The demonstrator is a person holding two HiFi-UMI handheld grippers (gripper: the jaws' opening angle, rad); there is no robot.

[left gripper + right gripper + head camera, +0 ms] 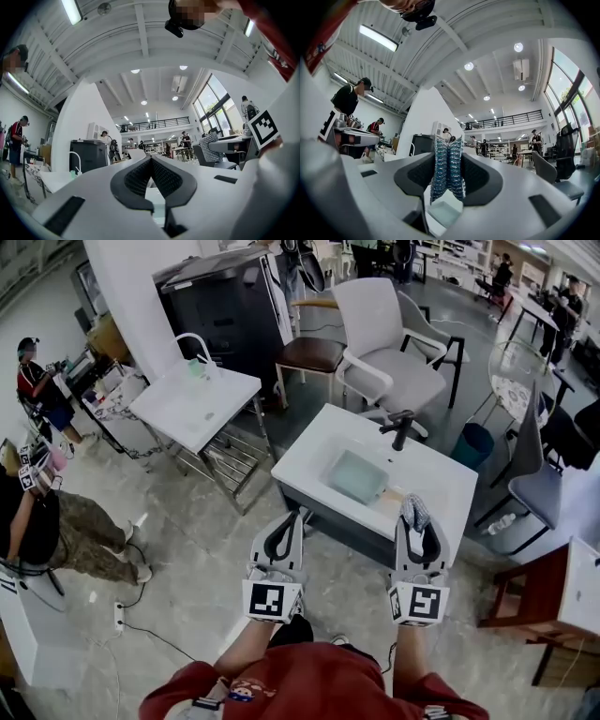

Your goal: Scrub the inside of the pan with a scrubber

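Nearest to the camera are the person's red sleeves (281,690), and from them the two tools reach forward, side by side, over the floor.

The left hand-held gripper (289,521) is clenched. In the left gripper view its dark ribbed pads (140,176) meet at the tips, and nothing is between them (151,160). It carries nothing.

The right hand-held gripper (415,523) is closed tightly on the scrubber (414,510). In the right gripper view (448,157) this is a silver-blue mesh scrubber (447,168), pressed flat between the two pads and standing up a little above them.

Just beyond the tips stands a white desk (441,486), and on it lies the pan (358,475), a pale green rectangular one with a low rim. It is near the front left part of the top. I cannot tell if it sits in a sunk basin or on the flat surface. Behind the pan a black faucet (401,429) rises at the far edge. Farther away are a white office chair (384,343) and a second white desk (192,399).

To my judgement, the scrubbing is not yet begun. The scrubber is in the grasp, but it is held in the air short of the pan and does not touch it. This is the approach step.

The next move calls for bringing the right tool forward, left and down, until the mesh meets the inside bottom of the pan. The empty left tool is probably needed to steady the rim, because a light pan can slide on the smooth top when it is rubbed.
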